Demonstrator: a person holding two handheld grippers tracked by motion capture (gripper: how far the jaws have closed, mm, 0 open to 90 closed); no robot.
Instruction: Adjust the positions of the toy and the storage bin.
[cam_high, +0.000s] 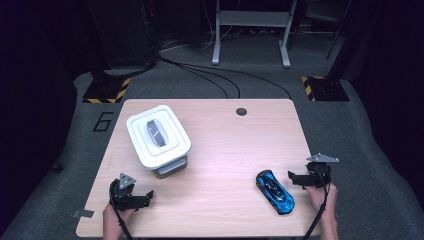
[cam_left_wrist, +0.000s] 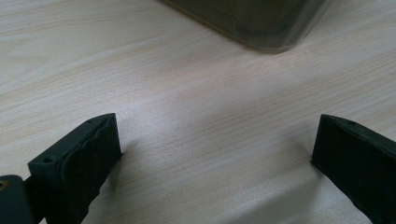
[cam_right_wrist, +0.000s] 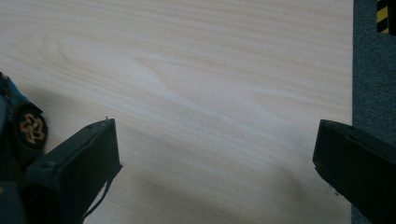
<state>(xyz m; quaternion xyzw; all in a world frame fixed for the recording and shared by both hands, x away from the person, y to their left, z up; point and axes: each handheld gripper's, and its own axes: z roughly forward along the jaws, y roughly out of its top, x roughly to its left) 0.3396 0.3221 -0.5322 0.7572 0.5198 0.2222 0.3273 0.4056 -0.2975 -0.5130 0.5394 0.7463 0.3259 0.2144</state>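
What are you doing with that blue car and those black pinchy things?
A person sits at a pale wooden table with a black two-jaw gripper in each hand. The right gripper is open, right beside a shiny blue toy car but not holding it. The left gripper is open too, resting near the table's front left corner. A white plastic box with a grey-handled lid stands closed.

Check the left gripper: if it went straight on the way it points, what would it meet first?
Probably the lidded box. The left gripper stands open over bare table, and the box's lower corner lies ahead, slightly right of centre; depth is hard to judge.
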